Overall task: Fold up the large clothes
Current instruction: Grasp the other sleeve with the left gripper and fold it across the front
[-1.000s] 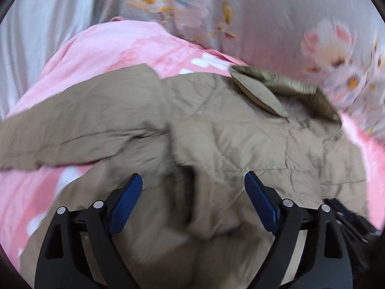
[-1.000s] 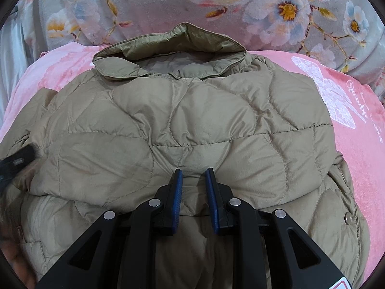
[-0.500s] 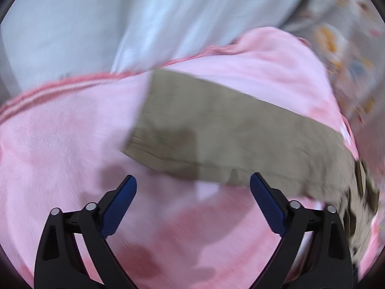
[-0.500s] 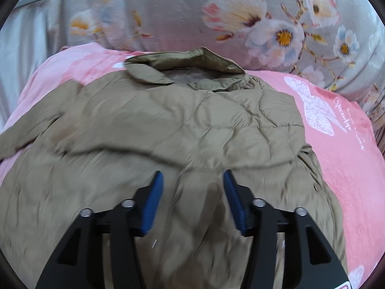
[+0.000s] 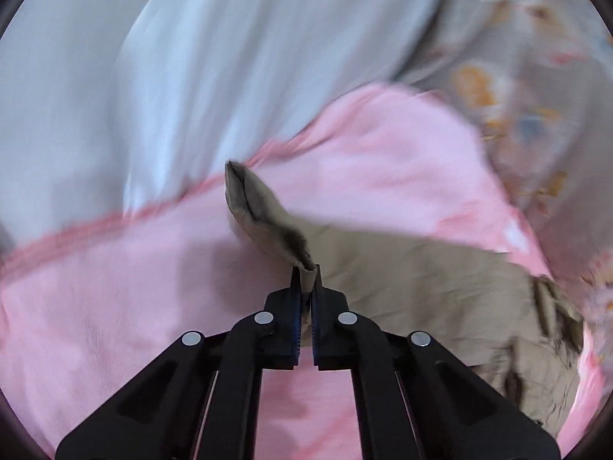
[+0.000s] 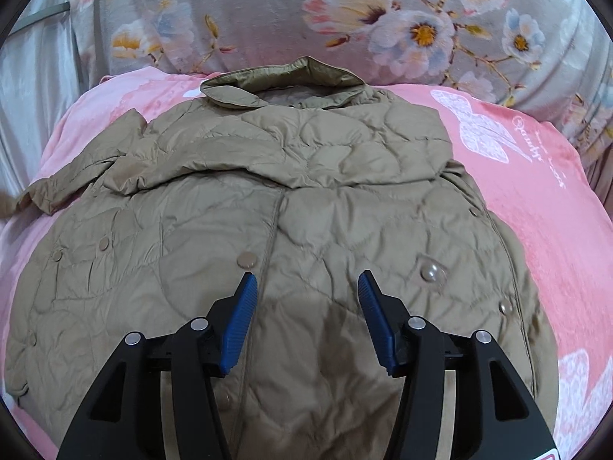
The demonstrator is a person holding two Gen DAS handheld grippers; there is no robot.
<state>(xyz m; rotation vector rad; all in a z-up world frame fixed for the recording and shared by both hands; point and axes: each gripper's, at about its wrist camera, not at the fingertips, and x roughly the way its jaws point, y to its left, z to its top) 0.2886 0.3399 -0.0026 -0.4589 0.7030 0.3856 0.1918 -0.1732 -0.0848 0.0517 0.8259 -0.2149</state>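
Observation:
A tan quilted jacket [image 6: 291, 207] lies spread on a pink blanket [image 6: 536, 199], collar [image 6: 283, 76] at the far side, one side folded over its middle. Its left sleeve [image 6: 65, 180] stretches out to the left. In the left wrist view my left gripper [image 5: 304, 276] is shut on the cuff end of that sleeve [image 5: 268, 211] and holds it lifted off the blanket [image 5: 115, 287]. My right gripper [image 6: 306, 287] is open and empty, hovering over the jacket's lower front near a snap button [image 6: 247, 258].
A grey floral quilt [image 6: 383, 11] lies bunched behind the blanket. Pale grey sheet or curtain fabric [image 5: 191, 57] lies beyond the blanket's left edge. Blanket shows bare to the jacket's right [image 6: 567, 268].
My left gripper swung left from the jacket body to the sleeve end and shut on the cuff. My right gripper let go of the jacket, opened and drew back.

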